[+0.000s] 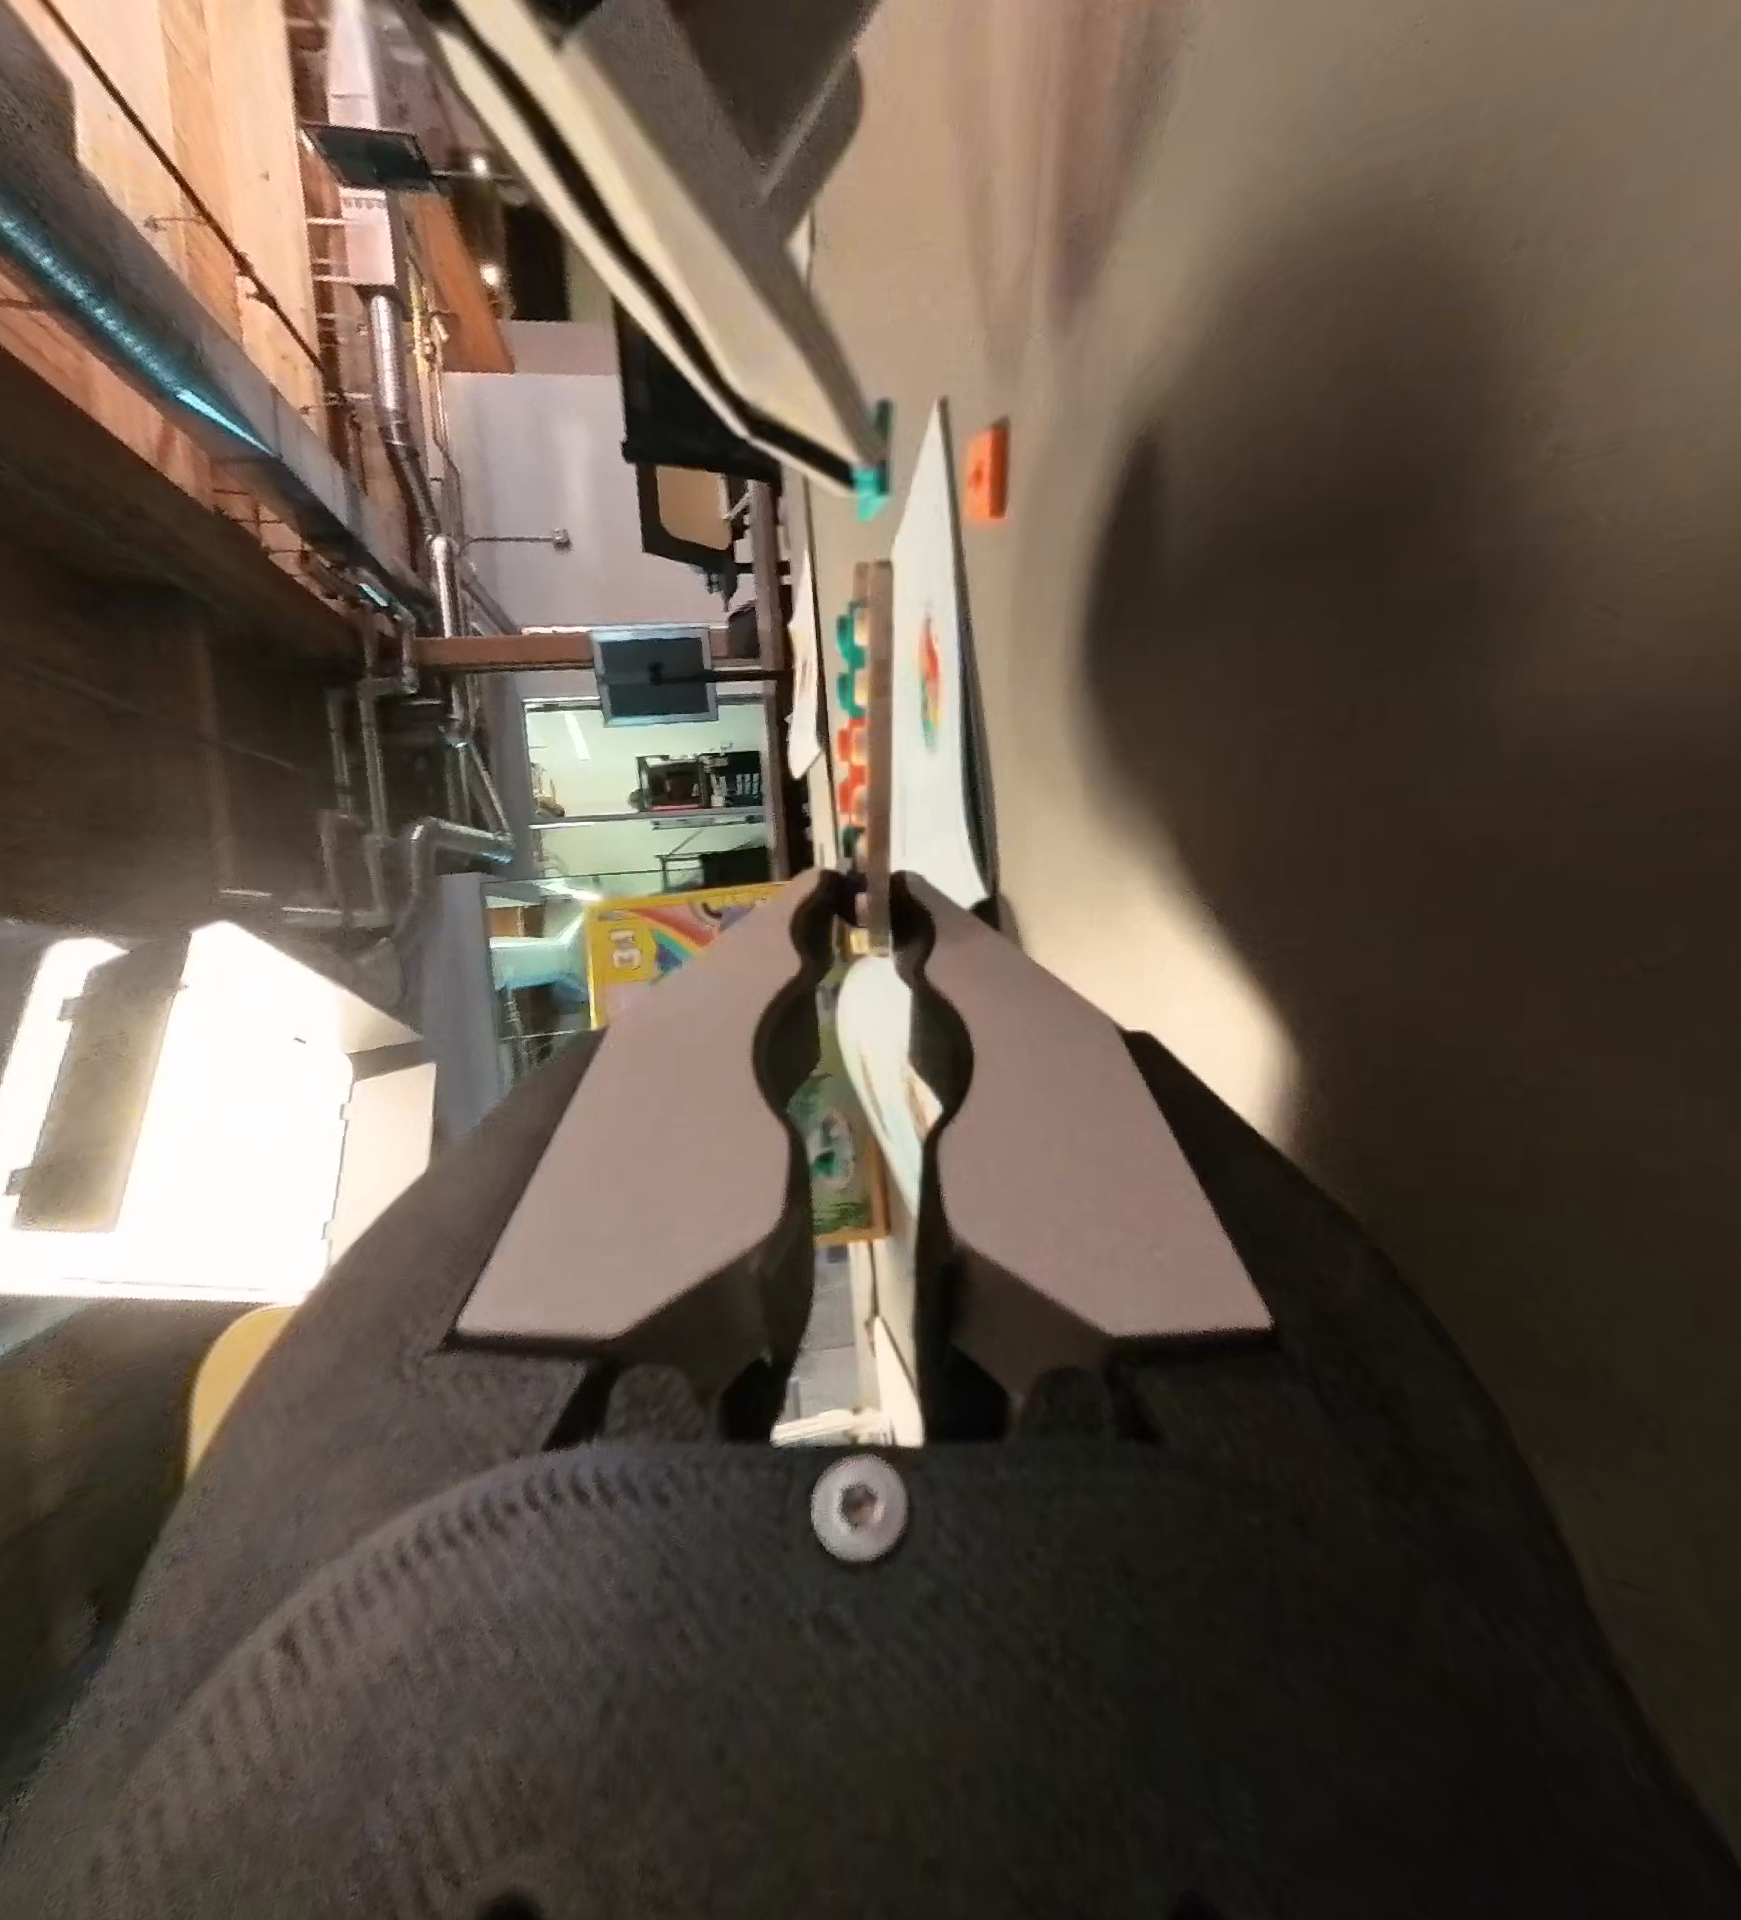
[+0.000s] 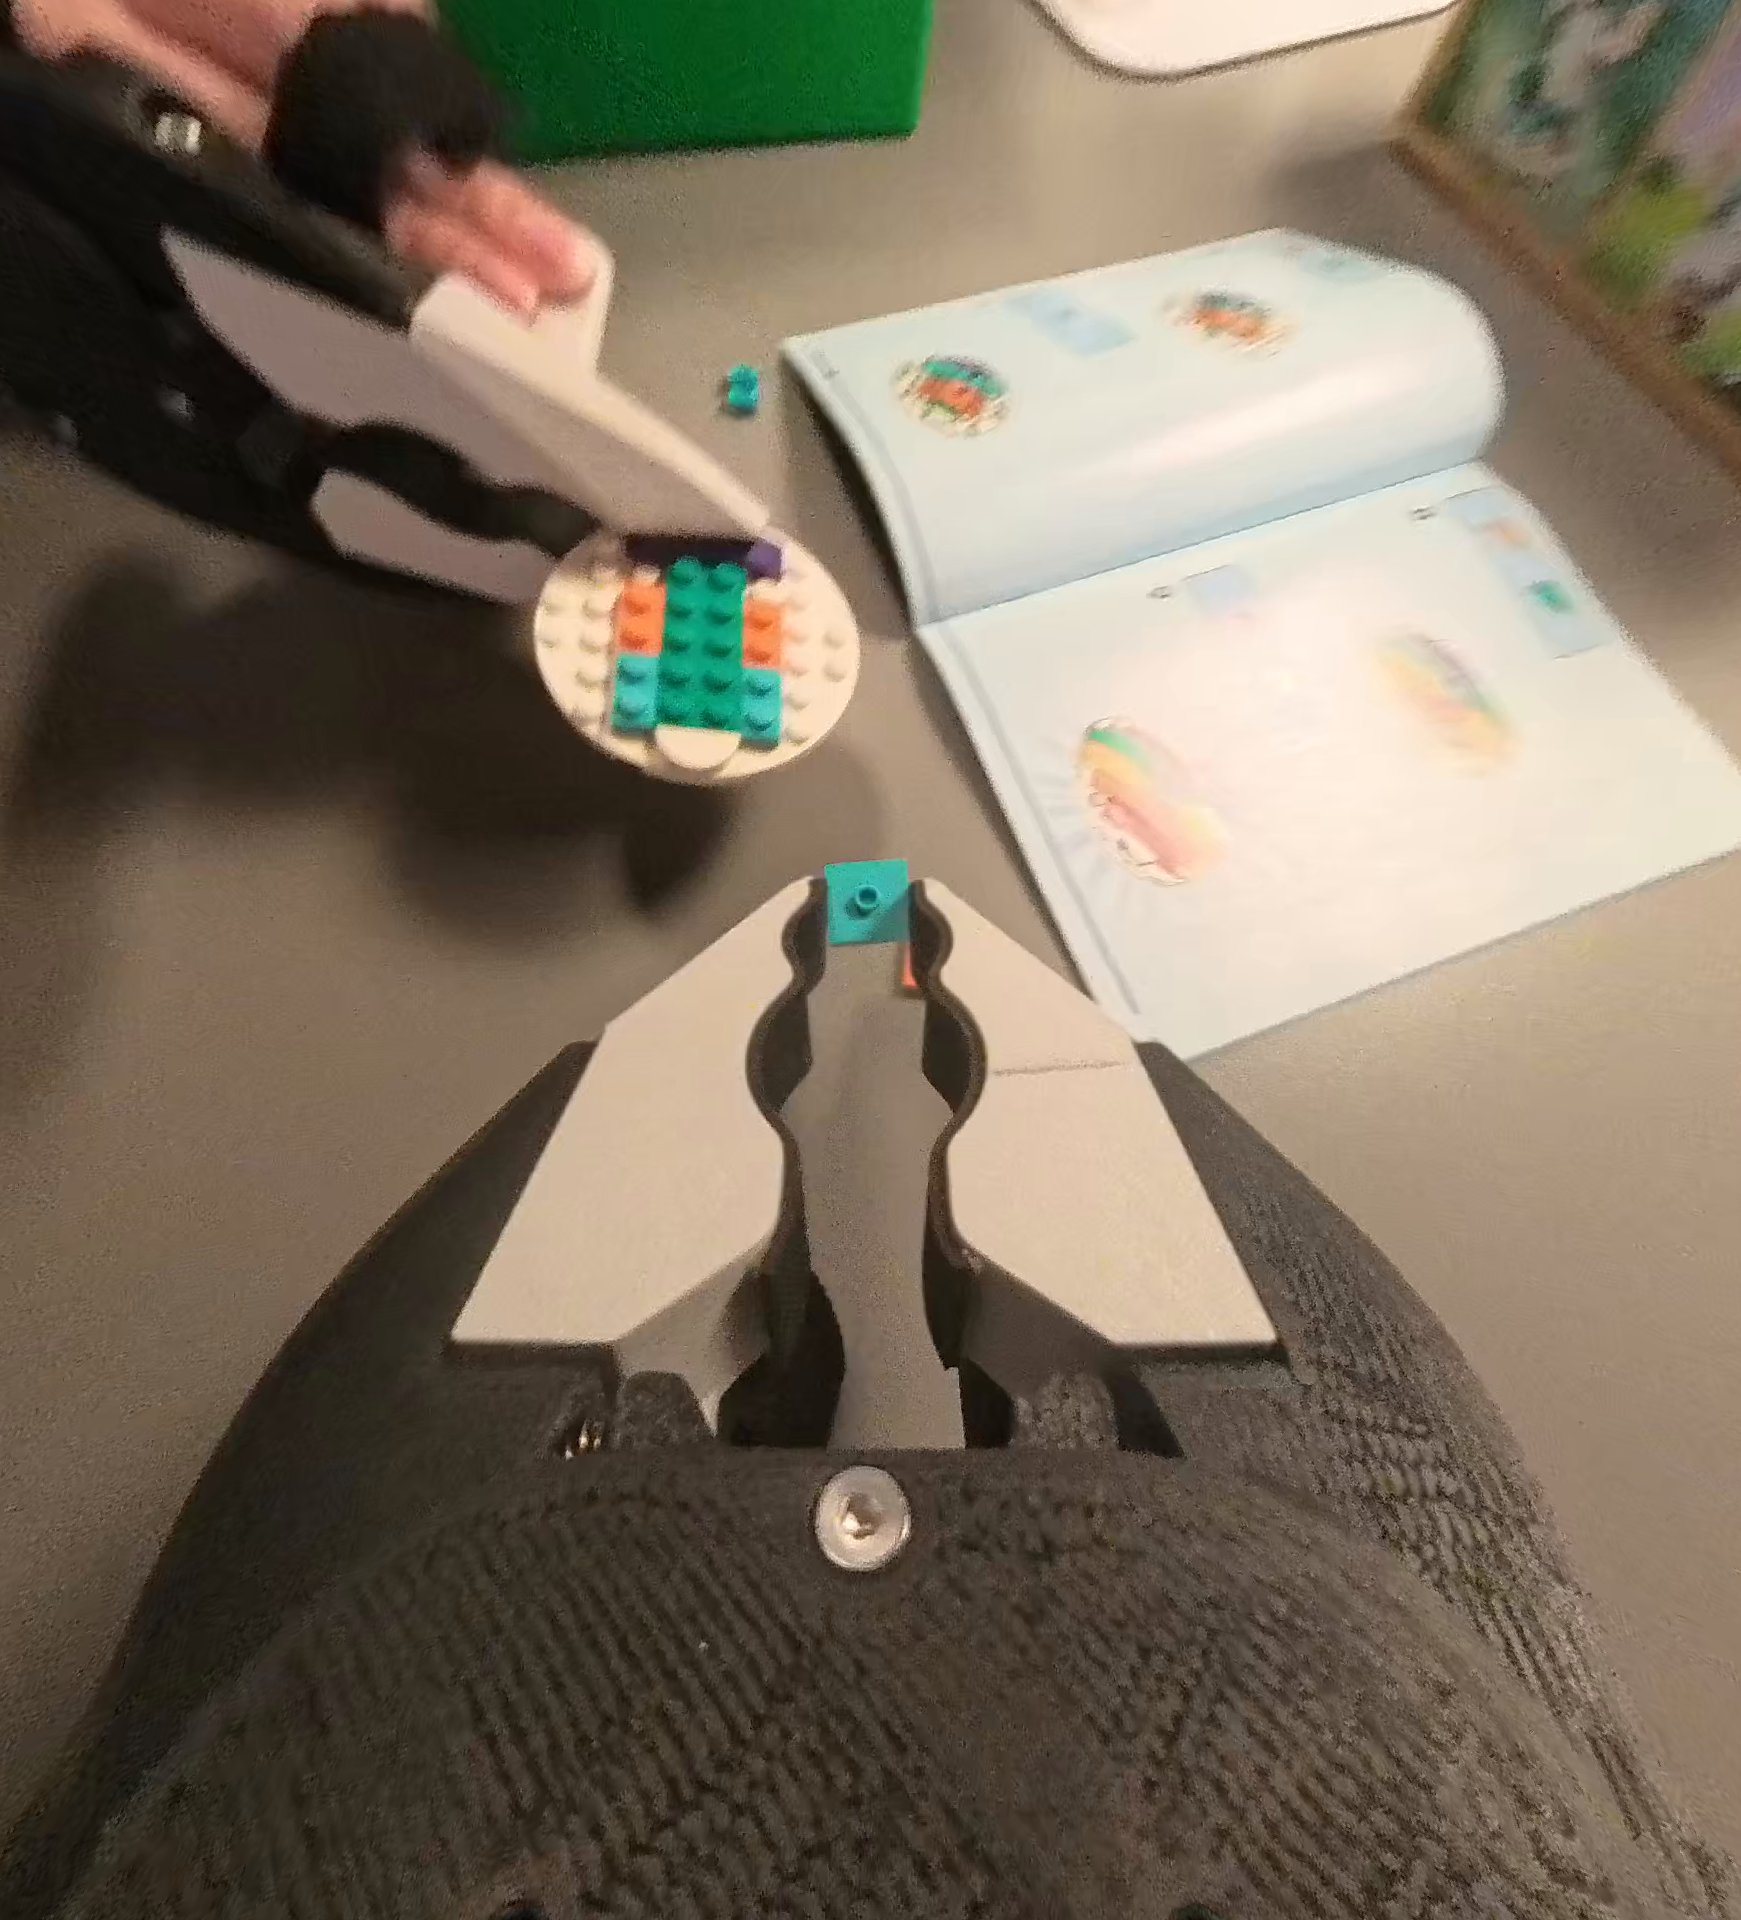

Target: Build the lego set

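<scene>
A: What is on the grey surface (image 2: pixel 222 1039)?

B: An open booklet (image 2: pixel 1313 665). Above the surface, the left gripper (image 2: pixel 679 540) has its fingers closed on the edge of the round white plate (image 2: pixel 697 652), holding it up.

A: And the right gripper (image 2: pixel 866 914)?

B: Its fingers pinch a small teal piece (image 2: pixel 866 902). I think it should line the piece up over the studs, then press straight down.
</scene>
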Demonstrator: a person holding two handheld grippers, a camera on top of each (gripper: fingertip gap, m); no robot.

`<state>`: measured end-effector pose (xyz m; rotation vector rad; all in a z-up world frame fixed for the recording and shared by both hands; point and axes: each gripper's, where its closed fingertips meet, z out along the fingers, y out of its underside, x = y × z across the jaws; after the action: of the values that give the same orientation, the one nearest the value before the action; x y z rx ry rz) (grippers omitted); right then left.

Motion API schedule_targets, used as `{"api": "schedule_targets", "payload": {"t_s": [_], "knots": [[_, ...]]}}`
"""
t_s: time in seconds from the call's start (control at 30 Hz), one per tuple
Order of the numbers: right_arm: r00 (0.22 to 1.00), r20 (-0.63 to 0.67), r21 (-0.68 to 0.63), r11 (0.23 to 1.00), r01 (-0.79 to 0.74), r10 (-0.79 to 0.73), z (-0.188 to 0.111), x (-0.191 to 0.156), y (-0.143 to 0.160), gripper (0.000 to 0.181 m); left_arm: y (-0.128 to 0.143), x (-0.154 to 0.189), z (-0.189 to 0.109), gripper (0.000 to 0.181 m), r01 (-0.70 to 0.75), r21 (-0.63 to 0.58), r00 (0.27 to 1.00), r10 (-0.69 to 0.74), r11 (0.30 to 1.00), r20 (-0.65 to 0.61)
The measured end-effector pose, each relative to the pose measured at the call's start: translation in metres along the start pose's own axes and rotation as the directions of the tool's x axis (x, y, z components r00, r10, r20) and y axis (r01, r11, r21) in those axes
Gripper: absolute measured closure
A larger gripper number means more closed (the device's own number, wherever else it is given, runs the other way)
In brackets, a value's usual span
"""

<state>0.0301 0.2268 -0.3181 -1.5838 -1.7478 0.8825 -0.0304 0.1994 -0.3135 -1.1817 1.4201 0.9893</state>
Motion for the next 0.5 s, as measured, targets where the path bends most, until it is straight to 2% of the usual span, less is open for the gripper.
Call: {"api": "schedule_targets", "payload": {"t_s": [0.13, 0.23, 0.5], "knots": [[0.998, -0.052, 0.103, 0.994, -0.042, 0.047, -0.013, 0.007, -0.022, 0.168, -0.007, -0.005, 0.003, 0.173, -0.011, -0.036, 0.997, 0.014, 0.999, 0.070], [0.998, -0.048, 0.136, 0.990, -0.030, 0.037, -0.012, -0.001, -0.034, 0.168, -0.010, -0.003, 0.006, 0.172, -0.011, -0.054, 0.997, 0.015, 0.998, 0.072], [0.996, -0.027, 0.081, 0.993, 0.087, -0.085, 0.009, -0.029, -0.039, 0.167, -0.007, -0.006, 0.006, 0.173, 0.027, -0.066, 0.995, -0.021, 0.997, 0.093]]}}
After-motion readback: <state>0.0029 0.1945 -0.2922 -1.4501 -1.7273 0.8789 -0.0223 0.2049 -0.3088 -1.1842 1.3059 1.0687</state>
